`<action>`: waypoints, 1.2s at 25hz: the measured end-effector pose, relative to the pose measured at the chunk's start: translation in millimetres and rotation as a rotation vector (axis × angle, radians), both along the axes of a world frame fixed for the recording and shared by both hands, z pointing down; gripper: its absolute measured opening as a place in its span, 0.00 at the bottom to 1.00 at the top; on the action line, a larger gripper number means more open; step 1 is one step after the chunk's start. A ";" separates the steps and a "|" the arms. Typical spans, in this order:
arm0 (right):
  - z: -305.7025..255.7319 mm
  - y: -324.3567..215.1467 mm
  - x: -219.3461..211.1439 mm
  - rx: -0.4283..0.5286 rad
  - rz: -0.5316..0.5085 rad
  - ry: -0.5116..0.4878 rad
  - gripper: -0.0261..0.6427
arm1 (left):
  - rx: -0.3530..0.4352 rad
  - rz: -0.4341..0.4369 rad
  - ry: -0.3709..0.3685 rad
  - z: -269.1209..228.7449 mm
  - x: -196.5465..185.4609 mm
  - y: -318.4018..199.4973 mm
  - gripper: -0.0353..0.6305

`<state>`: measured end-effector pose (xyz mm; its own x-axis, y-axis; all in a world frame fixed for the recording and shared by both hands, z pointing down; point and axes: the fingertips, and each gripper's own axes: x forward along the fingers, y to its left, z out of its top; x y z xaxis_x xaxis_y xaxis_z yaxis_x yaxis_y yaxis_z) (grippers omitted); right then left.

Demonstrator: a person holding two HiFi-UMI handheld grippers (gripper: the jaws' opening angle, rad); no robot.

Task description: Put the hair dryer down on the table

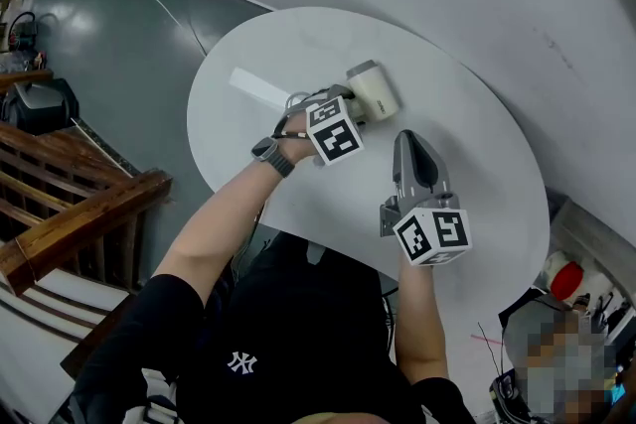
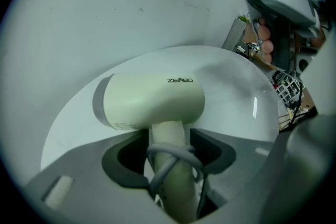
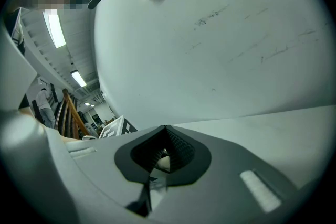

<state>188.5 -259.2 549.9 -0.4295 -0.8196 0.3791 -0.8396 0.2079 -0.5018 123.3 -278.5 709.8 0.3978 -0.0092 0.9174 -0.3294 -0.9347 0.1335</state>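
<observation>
- Hair dryer (image 1: pixel 374 86) is held by the left tool (image 2: pixel 168 150), jaws clamped on its handle, out by the bench's (image 1: pixel 497 164) far edge, probably ready to set down.
- Right tool (image 1: pixel 413 146) is closed and empty, parked nearer the bench's near edge, out of the way.

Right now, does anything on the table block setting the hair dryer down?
Nothing visible: the round white table is bare around the cream plastic hair dryer; the flat white strip lies aside.

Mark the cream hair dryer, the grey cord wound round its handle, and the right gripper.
cream hair dryer (image 2: pixel 152 99), left gripper view, side of its barrel
grey cord (image 2: pixel 171 150), left gripper view, loop across the handle
right gripper (image 1: pixel 411 142), head view, tips of its closed jaws
</observation>
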 end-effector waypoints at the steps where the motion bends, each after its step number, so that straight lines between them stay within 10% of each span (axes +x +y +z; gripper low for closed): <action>1: -0.7 0.2 -0.7 0.001 -0.001 0.000 0.07 | 0.002 -0.004 0.002 -1.7 -1.4 -1.1 0.41; 19: -39.0 31.6 -27.7 0.069 -0.016 0.038 0.07 | 0.073 -0.194 0.229 -94.3 -25.4 7.1 0.41; 30: -83.0 73.0 -60.4 0.139 0.001 0.068 0.07 | 0.160 -0.282 0.410 -186.9 -51.7 55.5 0.23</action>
